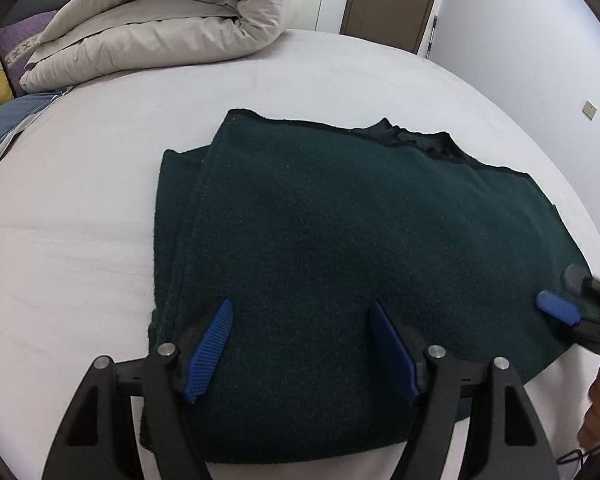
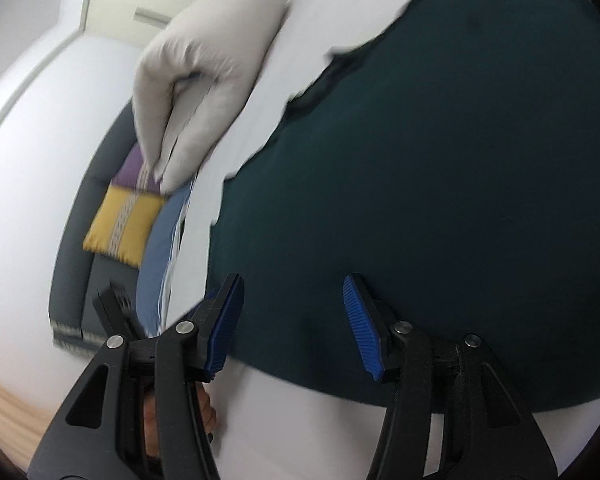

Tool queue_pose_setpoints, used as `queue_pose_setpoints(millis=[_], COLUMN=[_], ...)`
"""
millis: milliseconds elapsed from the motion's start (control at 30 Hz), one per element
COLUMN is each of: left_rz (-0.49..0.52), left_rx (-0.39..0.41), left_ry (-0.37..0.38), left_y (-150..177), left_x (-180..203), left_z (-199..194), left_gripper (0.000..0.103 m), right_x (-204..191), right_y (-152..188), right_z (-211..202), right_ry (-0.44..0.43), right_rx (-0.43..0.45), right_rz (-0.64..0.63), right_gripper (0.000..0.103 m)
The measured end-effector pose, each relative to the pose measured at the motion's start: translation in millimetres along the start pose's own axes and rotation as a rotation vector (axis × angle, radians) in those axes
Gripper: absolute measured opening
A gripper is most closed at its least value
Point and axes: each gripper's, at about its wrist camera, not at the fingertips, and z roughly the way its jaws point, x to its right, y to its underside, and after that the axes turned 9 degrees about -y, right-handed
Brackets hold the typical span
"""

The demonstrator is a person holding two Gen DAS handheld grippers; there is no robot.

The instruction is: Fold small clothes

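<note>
L gripper (image 1: 300,344): jaws spread wide, nothing pinched; they hang over the near part of the dark green garment (image 1: 340,240), w/ the cloth showing between the pads (image 1: 210,350). Whether the tips touch the knit, can't tell. R gripper (image 2: 294,324): jaws partly apart, not clamped on anything; garment's edge lies between and under them. In the left wrist view the R gripper (image 1: 568,300) shows at the garment's right edge, one blue pad over the cloth.

Garment: folded, roughly rectangular, flat on the bed (image 1: 80,220), approx. centre of the sheet. Thick fuzzy knit, matte, deep green; left side shows stacked folded layers, the far edge is uneven w/ a darker black trim.

Pads are blue w/ fine ribs, long and tapered, set on black plastic arms w/ silver pivot pins.

Bed sheet is pale, smooth, lightly creased. A beige duvet (image 1: 160,20), puffy and rolled in a bulky heap, sits at the far-left of the bed, well apart from the garment. Beside it a yellow-and-purple cushion (image 2: 120,216) w/ a woven patterned band. Right wrist view is motion-blurred.
</note>
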Motion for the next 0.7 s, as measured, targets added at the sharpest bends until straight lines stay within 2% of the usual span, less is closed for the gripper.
queue_pose_setpoints(millis=[200,267,433,567,700], left_rz=[0.006,0.005,0.015,0.006,0.016], left_rx=[0.008,0.007,0.004,0.002,0.008], left_ry=[-0.001,0.003,-0.012,-0.023,-0.020], left_y=[4.5,3.7,2.6,1.1,-0.8], left_x=[1.0,0.2,2.5,5.2,12.1], left_z=[-0.8,-0.3,-4.3,-14.6,-26.1], left_gripper=[0.075,0.075,0.075,0.075,0.075], right_x=[38.6,47.0,49.9,54.9,63.9], right_y=[-23.4,-27.0,-32.3,-40.2,-49.2], right_z=[-75.5,-98.2,-149.2,-186.6,-200.4], right_ry=[0.059,0.054,0.086,0.141,0.187], right_rx=[0.185,0.235,0.328,0.339,0.331], right_rz=[0.057,0.072,0.074,0.057,0.058], right_gripper=[0.050,0.050,0.052,0.052,0.052])
